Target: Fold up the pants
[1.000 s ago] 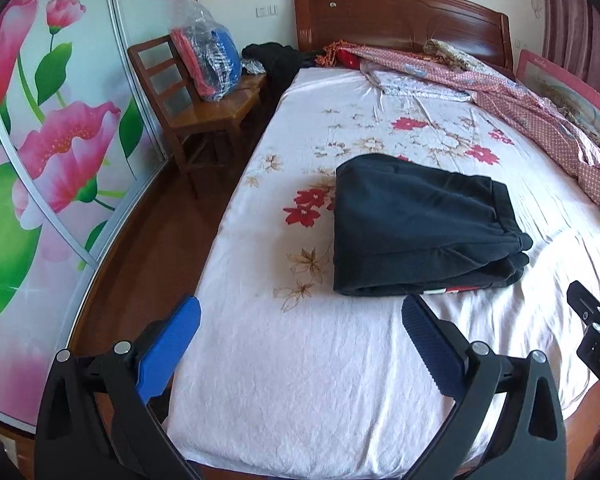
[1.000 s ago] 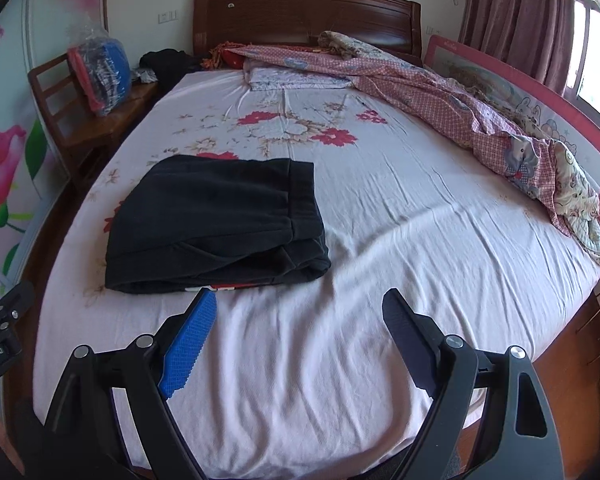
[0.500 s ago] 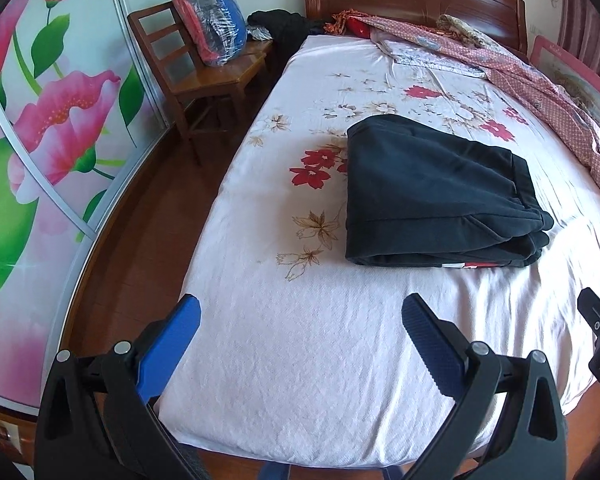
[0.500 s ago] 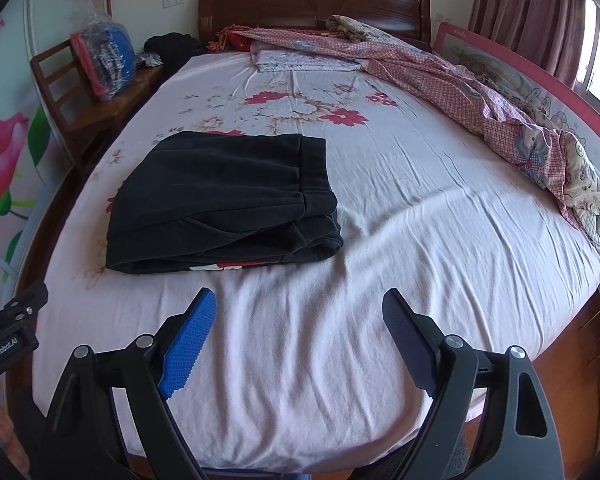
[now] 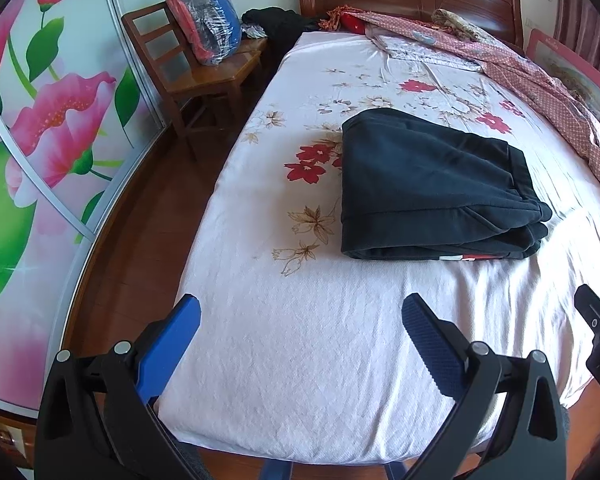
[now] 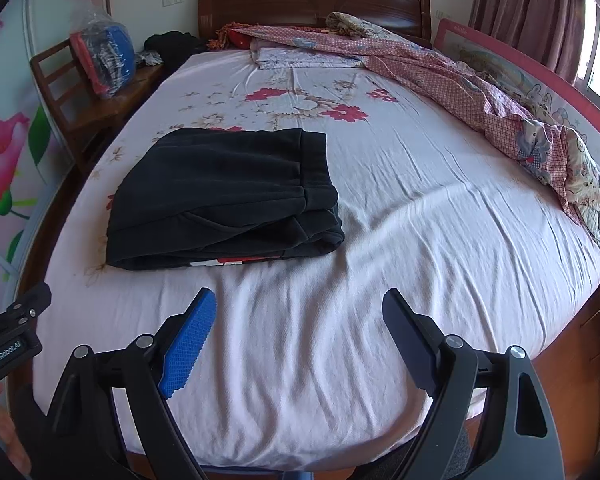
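So, we hold both grippers wide apart at the foot of the bed [image 5: 300,360], nothing between the fingers of either. The left gripper [image 5: 300,332] hangs over the bare sheet near the bed's left edge; the right gripper [image 6: 298,332] hangs over the sheet nearer the middle. The two tools sit side by side, just beside each other.

The pants [image 6: 224,200] lie on the sheet as a dark, compact stack, at about 1 o'clock from the left gripper and 11 o'clock from the right one, well apart from both. The waistband runs along the stack's right side, the layered open edges face us, and a strip of red and white shows at the bottom of that near edge. The fold looks done or nearly done, we judge.

If anything is left, it is tidying. We would check the near right corner, where the layers bulge and sit unevenly. To do it well: come in low and flat, press or pinch only the top layers at that corner, and smooth outward toward 3 o'clock without dragging the whole stack. Keep the other gripper down on the left side of the stack as an anchor. The sheet wrinkles easily, so no sliding the pile.

A chair [image 5: 204,76] with a plastic-wrapped bundle [image 5: 204,20] stands at 10 o'clock, off the bed. A pink patterned quilt [image 6: 480,92] lies along the right side, at 1 to 2 o'clock, clear of the pants.
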The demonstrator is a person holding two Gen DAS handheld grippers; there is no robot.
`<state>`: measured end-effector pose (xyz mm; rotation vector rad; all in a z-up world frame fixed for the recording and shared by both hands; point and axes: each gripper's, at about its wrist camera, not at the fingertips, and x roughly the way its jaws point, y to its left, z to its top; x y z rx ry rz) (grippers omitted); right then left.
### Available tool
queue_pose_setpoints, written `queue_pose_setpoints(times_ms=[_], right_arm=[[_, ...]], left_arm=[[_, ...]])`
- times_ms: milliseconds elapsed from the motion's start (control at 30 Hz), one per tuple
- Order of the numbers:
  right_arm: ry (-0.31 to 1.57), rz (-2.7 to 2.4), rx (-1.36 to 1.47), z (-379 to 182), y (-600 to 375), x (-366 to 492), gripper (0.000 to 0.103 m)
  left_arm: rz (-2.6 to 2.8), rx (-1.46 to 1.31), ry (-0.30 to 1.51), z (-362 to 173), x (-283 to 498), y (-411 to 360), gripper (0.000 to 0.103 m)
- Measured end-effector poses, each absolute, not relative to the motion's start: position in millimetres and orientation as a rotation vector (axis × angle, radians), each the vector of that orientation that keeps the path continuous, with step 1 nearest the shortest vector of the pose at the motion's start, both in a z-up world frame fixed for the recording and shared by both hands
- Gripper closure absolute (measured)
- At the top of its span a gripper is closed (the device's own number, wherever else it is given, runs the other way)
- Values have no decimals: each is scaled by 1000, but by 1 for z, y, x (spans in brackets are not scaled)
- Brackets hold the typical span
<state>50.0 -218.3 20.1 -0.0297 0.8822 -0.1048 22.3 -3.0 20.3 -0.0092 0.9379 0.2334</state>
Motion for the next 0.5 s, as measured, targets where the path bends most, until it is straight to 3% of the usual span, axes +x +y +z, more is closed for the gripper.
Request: queue_pose_setpoints(times_ms=[500], right_arm=[[880,-106,-16,20,-220,49,19]], left_arm=[[226,-1,934,20,21,-6,2]])
